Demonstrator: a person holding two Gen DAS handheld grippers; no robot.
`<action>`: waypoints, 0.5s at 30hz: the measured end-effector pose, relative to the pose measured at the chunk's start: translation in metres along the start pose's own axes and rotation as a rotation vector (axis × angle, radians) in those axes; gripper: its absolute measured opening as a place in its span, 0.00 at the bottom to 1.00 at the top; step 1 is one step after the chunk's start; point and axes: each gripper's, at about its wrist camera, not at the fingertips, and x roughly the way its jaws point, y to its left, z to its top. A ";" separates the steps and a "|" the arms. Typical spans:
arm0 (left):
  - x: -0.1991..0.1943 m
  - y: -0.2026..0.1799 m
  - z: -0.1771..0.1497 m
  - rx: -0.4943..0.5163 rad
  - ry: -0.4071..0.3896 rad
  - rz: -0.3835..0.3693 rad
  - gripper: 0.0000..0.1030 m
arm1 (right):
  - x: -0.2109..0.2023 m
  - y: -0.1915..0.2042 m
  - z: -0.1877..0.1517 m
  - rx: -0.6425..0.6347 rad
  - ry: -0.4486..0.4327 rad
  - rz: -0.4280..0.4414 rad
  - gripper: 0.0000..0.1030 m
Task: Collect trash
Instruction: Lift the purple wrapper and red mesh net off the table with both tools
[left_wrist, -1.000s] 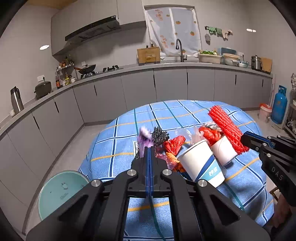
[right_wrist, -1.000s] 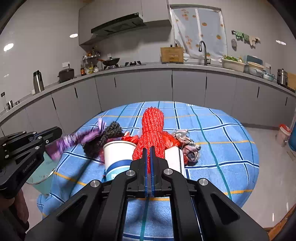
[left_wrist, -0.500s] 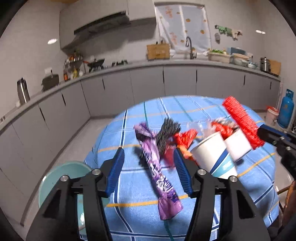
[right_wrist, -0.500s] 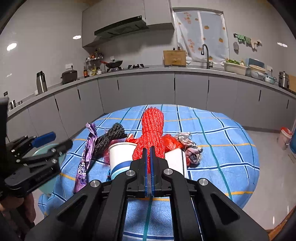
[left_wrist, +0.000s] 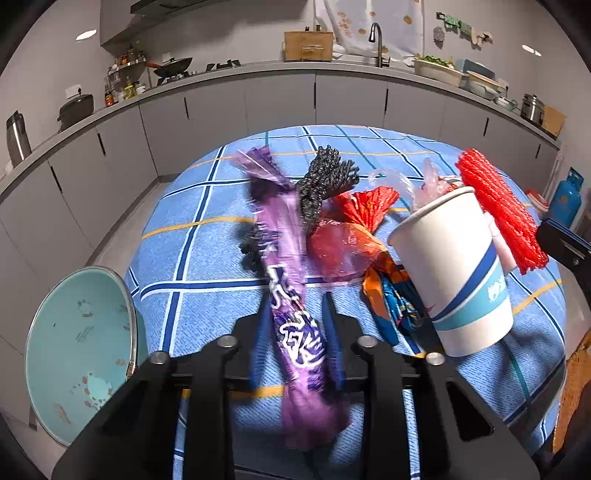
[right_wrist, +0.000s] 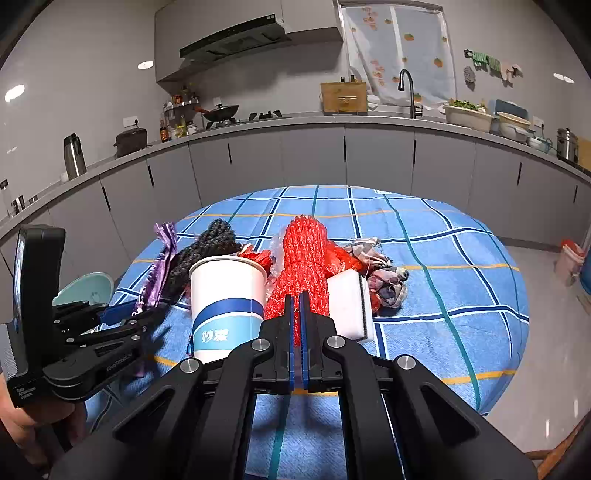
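1. Left wrist view: purple snack wrapper (left_wrist: 291, 295), glossy crinkled foil with white print, lies lengthwise between the fingers of the left gripper (left_wrist: 297, 332). Jaws narrow and closing; the blur hides whether the pads touch it yet.
2. The gripper is pitched down at the round table (left_wrist: 192, 251), which wears a blue plaid woven cloth.
3. Trash pile past the wrapper: black mesh net (left_wrist: 325, 184), bunched and knobbly; red translucent plastic bag (left_wrist: 343, 247), crumpled; orange-blue foil wrapper (left_wrist: 391, 299), twisted; white paper cup (left_wrist: 454, 269) with blue bands, upright and tapered; red mesh net (left_wrist: 498, 210), a ribbed roll behind the cup.
4. Teal round bin (left_wrist: 77, 354) sits off the table's left edge, with debris specks on its inside.
5. Right wrist view: right gripper (right_wrist: 297, 328) is fully closed with its blue pads together. A strip of the red mesh net (right_wrist: 303, 258) runs into the pad line, so it looks pinched there.
6. White paper cup (right_wrist: 229, 295) is just left of the net, and a white sponge block (right_wrist: 349, 302) with a dark edge is just right. A crumpled checked cloth (right_wrist: 384, 284) lies beyond the sponge.
7. Left gripper (right_wrist: 129, 314) is low at the table's left edge, held by a hand (right_wrist: 22, 424), with the purple wrapper (right_wrist: 159, 273) running from it.
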 end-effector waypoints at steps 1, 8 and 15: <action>-0.003 -0.001 0.001 0.003 -0.008 -0.005 0.20 | -0.001 0.001 0.000 -0.001 -0.002 0.000 0.03; -0.040 -0.001 0.009 0.015 -0.088 0.001 0.20 | -0.015 0.009 0.007 -0.015 -0.038 0.007 0.03; -0.077 0.009 0.011 0.004 -0.159 0.032 0.20 | -0.031 0.021 0.015 -0.035 -0.077 0.020 0.03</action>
